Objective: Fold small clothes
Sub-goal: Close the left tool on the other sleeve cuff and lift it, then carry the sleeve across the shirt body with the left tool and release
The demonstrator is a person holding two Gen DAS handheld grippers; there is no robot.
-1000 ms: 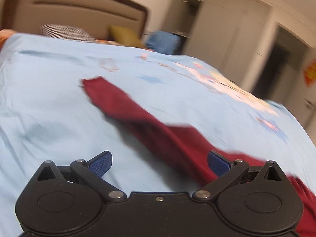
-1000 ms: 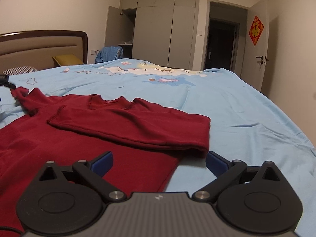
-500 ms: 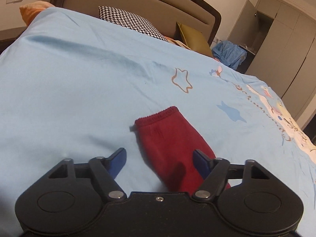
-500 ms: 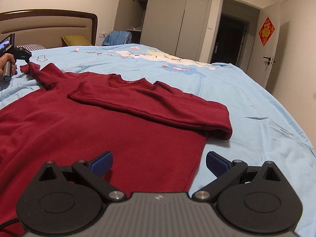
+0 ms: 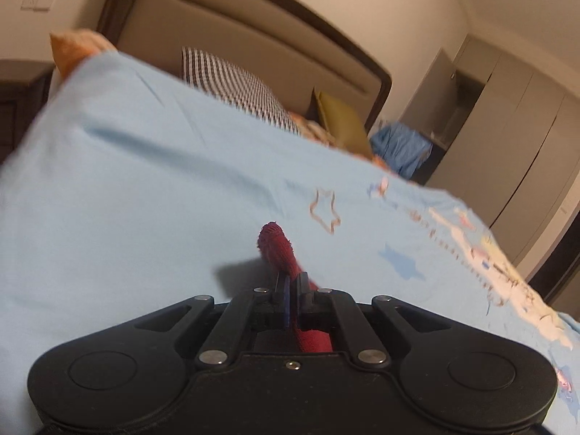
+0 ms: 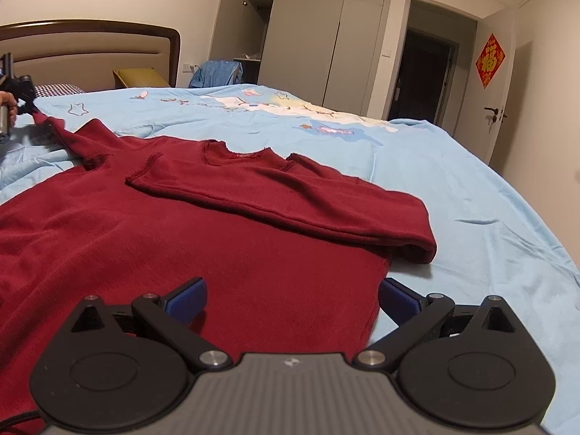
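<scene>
A dark red long-sleeved top (image 6: 181, 239) lies flat on the light blue bedspread (image 6: 471, 188), its right sleeve (image 6: 290, 195) folded across the chest. My left gripper (image 5: 292, 282) is shut on the cuff of the left sleeve (image 5: 276, 244), which sticks out past the fingers, lifted a little off the bed. In the right wrist view that gripper (image 6: 25, 103) shows at the far left edge, held by a hand, with the sleeve (image 6: 61, 130) stretched toward it. My right gripper (image 6: 291, 299) stands open low over the top's lower hem, touching nothing.
The headboard (image 5: 253, 47), a checked pillow (image 5: 239, 87) and an olive cushion (image 5: 340, 123) lie ahead of the left gripper. A blue garment (image 6: 217, 72) hangs by the open wardrobe (image 6: 308, 29). Bare bedspread stretches to the right of the top.
My left gripper has closed on the sleeve cuff and raised it slightly. The right gripper has stayed open, drifting a little nearer over the hem.
</scene>
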